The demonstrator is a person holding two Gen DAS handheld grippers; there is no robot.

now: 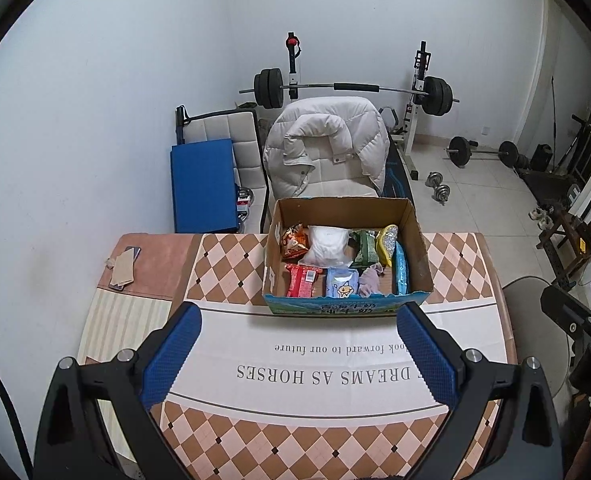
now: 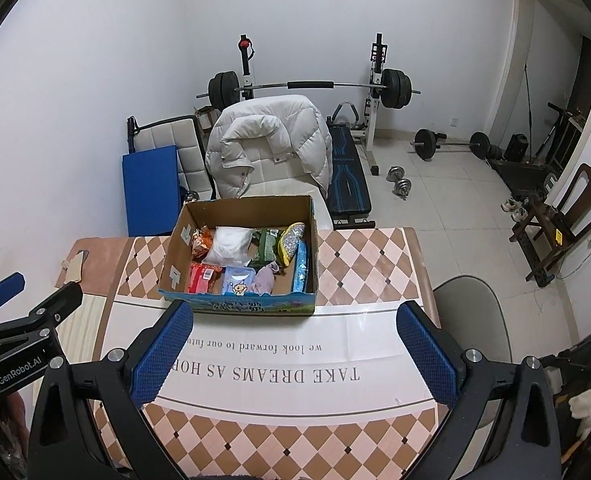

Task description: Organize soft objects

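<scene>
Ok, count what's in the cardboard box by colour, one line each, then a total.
Orange: 1, snack bag
White: 1, pouch
Green: 1, pack
Yellow: 1, pouch
Red: 1, packet
Blue: 2, wipes, long pack
Lilac: 1, cloth
Total: 8

The right gripper (image 2: 295,344) hangs with jaws wide apart above the table (image 2: 375,264), near the filled cardboard box (image 2: 247,208).

Even, bright indoor light; soft shadows; sharp focus; strong fisheye bending, dark vignette corners.
</scene>
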